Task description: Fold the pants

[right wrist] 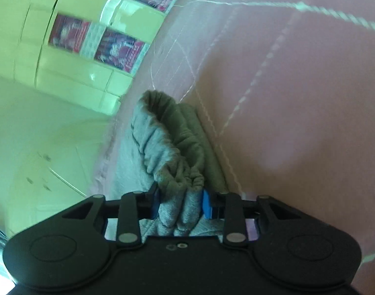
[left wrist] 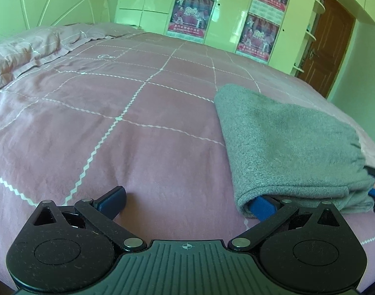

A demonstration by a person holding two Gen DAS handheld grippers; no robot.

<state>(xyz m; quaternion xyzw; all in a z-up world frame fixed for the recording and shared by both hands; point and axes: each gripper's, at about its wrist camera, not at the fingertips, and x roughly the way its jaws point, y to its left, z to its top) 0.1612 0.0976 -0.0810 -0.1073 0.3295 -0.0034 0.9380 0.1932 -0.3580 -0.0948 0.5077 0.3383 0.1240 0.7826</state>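
- Left gripper (left wrist: 187, 204), tilted down over the pink bedspread (left wrist: 113, 135), jaws spread wide; its right finger (left wrist: 263, 206) is tucked under the near edge of the folded grey pants (left wrist: 285, 147) at 3 o'clock.
- Right gripper (right wrist: 180, 206), rolled sideways, pinches the pants' bunched elastic waistband (right wrist: 177, 172) between blue pads (right wrist: 207, 204).

The pink bedspread (left wrist: 118, 127) lies flat and bare across most of the bed, leaving wide room to the left of the folded grey pants (left wrist: 285, 147). A rumpled pillow (left wrist: 22, 51) blocks the far left corner. Beyond the bed stand wardrobe doors (left wrist: 153, 2) with posters (left wrist: 191, 12); a brown door (left wrist: 329, 41) stands at far right.
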